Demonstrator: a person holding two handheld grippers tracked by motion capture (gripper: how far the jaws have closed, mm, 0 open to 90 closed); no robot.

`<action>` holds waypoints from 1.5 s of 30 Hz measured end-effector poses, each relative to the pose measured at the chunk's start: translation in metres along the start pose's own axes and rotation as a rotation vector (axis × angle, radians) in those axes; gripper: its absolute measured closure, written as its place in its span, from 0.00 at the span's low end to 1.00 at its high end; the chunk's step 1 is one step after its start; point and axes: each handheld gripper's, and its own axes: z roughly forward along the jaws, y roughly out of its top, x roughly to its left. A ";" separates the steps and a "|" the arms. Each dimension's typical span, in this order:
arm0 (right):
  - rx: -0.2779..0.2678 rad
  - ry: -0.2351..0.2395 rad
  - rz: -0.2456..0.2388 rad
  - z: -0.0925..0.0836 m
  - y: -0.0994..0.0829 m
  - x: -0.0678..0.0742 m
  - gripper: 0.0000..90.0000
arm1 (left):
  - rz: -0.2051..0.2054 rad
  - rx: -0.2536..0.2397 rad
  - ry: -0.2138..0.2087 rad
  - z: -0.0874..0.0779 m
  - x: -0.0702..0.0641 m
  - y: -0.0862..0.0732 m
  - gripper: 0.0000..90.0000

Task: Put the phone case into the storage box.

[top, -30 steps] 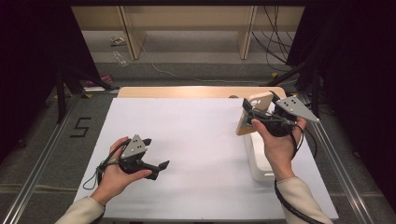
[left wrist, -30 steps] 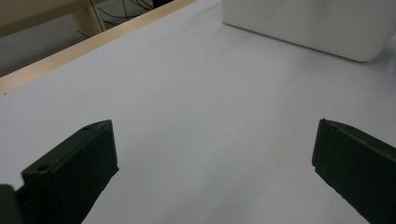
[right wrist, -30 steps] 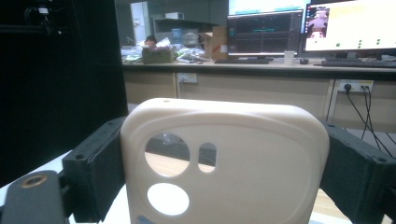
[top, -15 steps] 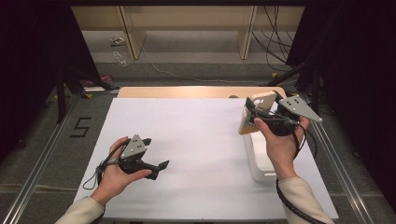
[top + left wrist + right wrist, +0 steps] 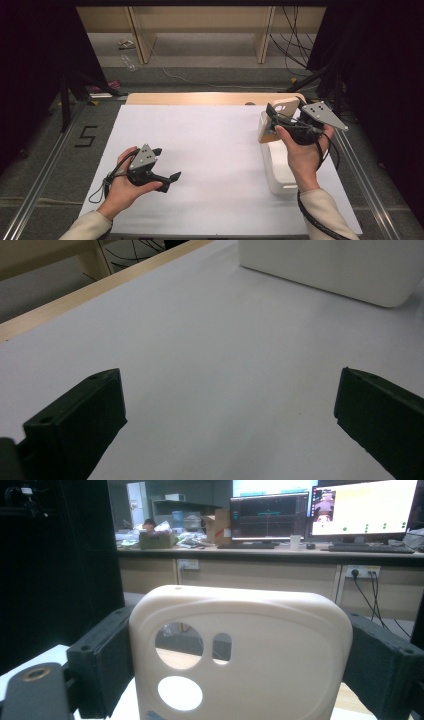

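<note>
two black two-jaw grippers are in hand over a table covered by a white sheet (image 5: 210, 150). the right gripper (image 5: 280, 120), held up near the far right corner of the table, has its jaws clamped on the two side edges of a cream-coloured plastic phone case (image 5: 240, 655) with round and oval camera cut-outs; in the right gripper view the case stands upright between the jaws, its back facing the camera and its cut-outs near the top left. in the high view the case (image 5: 283, 107) sits lifted off the sheet, just above the far end of a white rectangular box (image 5: 276, 167) that lies along the right side of the sheet under the right hand (image 5: 302, 155). the left gripper (image 5: 167, 180) rests low over the near left part of the sheet, well apart from the case; its jaws stand wide with nothing between them, and the left gripper view shows bare white sheet in the gap, with the white box (image 5: 330, 265) farther off. the left hand (image 5: 122, 185) wraps the gripper's body. a light wooden edge (image 5: 200, 98) of the table shows beyond the sheet.
</note>
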 end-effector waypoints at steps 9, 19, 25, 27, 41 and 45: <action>-0.003 -0.011 0.000 -0.001 0.001 -0.002 0.13 | 0.001 -0.001 0.002 0.000 0.000 0.000 0.00; 0.000 -0.029 -0.001 -0.001 0.001 -0.006 0.13 | 0.001 0.000 0.003 0.000 0.001 0.000 0.00; 0.000 -0.041 -0.005 -0.001 0.000 -0.009 0.13 | 0.000 -0.001 0.004 0.000 0.001 0.000 0.00; 0.002 -0.044 -0.004 -0.001 0.000 -0.010 0.13 | 0.000 -0.002 0.004 0.000 0.001 0.000 0.00; 0.011 -0.073 -0.008 -0.001 -0.003 -0.015 0.13 | 0.001 0.000 0.004 0.000 0.000 0.000 0.00; 0.016 -0.082 -0.009 -0.001 -0.004 -0.017 0.13 | 0.000 0.000 0.005 0.000 0.001 0.000 0.00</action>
